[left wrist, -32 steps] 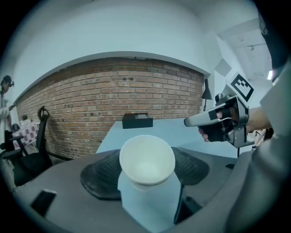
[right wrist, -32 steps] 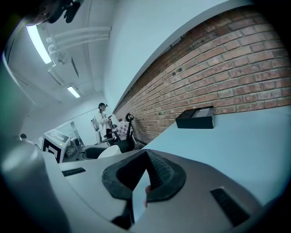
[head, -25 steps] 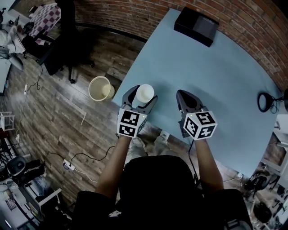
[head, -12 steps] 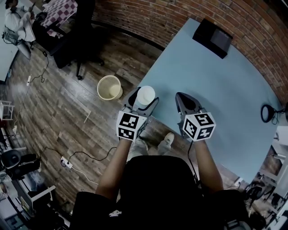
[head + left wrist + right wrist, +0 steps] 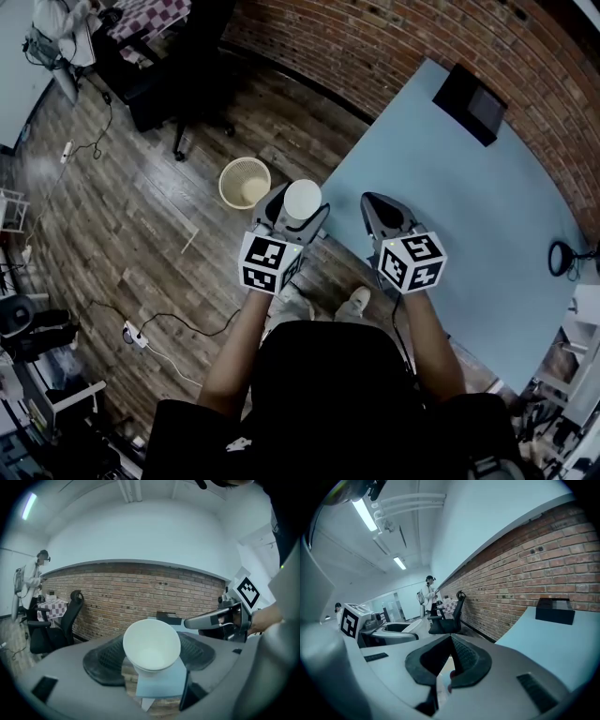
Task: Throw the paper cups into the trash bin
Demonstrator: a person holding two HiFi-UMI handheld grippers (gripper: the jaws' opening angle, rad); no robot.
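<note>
Room: dark plank floor (image 5: 112, 234), with a red brick wall (image 5: 375, 37) along the far side. Ceiling white with strip lights, seen in the right gripper view.

Table (image 5: 450, 206): pale blue top, bare over most of its surface, with its far edge against the brick wall. A black box (image 5: 473, 101) sits at the far corner by the wall. A small black round object (image 5: 561, 258) lies near the right edge; I cannot tell what it is.

Black office chair (image 5: 187, 103) stands on the floor left of the table, near the wall. Beyond it is a surface with a checked cloth (image 5: 150, 11). A person (image 5: 33, 581) stands by it.

Trash bin (image 5: 244, 182): pale, round and open-topped. It stands upright on the floor just off the table's left corner.

Left gripper (image 5: 298, 210): jaws set fairly wide and closed on a white paper cup (image 5: 151, 645), one pad on each side of its wall. The cup's mouth is tilted toward the camera and the cup looks empty. In the head view the cup shows over the floor just off the table's left edge, near the bin but not over it.

Right gripper (image 5: 377, 206): jaws together with nothing between them, held over the table's near edge.

A white power strip (image 5: 134, 337) with a cable lies on the floor, well left of the table.
</note>
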